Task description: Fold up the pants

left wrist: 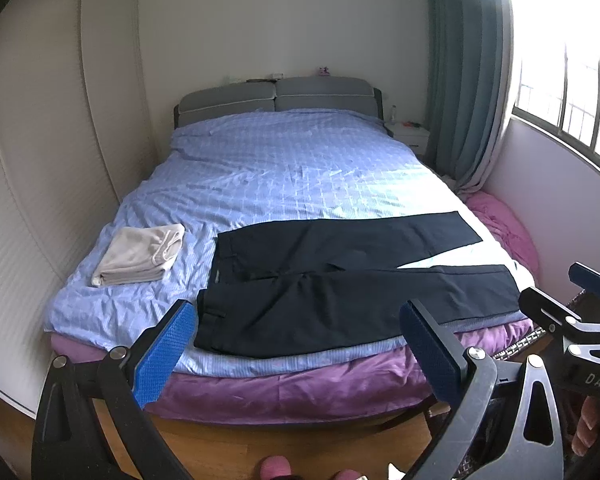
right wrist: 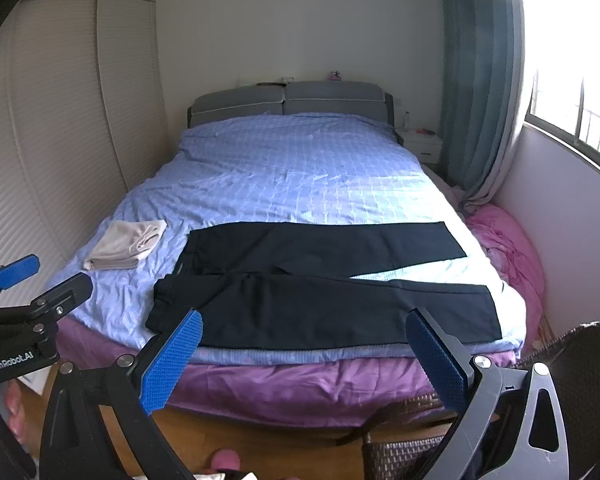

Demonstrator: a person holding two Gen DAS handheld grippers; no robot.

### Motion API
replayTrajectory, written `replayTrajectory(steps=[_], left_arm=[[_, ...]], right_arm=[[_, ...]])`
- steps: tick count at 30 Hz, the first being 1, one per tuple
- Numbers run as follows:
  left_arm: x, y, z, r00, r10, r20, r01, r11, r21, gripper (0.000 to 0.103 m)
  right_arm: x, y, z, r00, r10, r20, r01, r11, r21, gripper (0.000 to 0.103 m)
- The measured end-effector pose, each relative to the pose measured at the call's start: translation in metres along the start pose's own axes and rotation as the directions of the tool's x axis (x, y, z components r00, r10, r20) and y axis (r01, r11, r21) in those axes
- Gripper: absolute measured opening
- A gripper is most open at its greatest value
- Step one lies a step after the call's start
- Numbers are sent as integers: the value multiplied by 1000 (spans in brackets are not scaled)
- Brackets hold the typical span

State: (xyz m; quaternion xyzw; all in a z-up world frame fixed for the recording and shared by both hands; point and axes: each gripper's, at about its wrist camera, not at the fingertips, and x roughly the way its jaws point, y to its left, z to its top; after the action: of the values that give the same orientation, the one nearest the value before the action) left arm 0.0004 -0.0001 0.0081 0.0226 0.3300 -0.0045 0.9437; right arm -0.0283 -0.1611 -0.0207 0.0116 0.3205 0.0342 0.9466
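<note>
Dark navy pants (left wrist: 340, 280) lie flat across the foot of the bed, waistband to the left, two legs spread apart to the right; they also show in the right wrist view (right wrist: 320, 280). My left gripper (left wrist: 300, 344) is open and empty, held off the bed's near edge in front of the pants. My right gripper (right wrist: 304, 352) is open and empty, also short of the bed edge. The right gripper shows at the right edge of the left wrist view (left wrist: 580, 300), and the left gripper at the left edge of the right wrist view (right wrist: 28, 292).
A folded beige garment (left wrist: 140, 254) lies on the blue checked bedsheet (left wrist: 280, 168) left of the pants. A purple cover (left wrist: 300, 388) hangs over the bed's foot. A pink bundle (left wrist: 504, 228) lies between bed and window wall. A wardrobe (left wrist: 40, 160) stands left, a wicker chair (right wrist: 420, 444) near right.
</note>
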Motion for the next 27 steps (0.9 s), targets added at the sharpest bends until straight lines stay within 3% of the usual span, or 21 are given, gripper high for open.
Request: replayTrajectory(steps=[27], left_arm=[[-7,4,0,1000,-12,19,12,1000,1,103]], right_arm=[[-2,2,-1,1000,-3,12,4,1000,-8,102]])
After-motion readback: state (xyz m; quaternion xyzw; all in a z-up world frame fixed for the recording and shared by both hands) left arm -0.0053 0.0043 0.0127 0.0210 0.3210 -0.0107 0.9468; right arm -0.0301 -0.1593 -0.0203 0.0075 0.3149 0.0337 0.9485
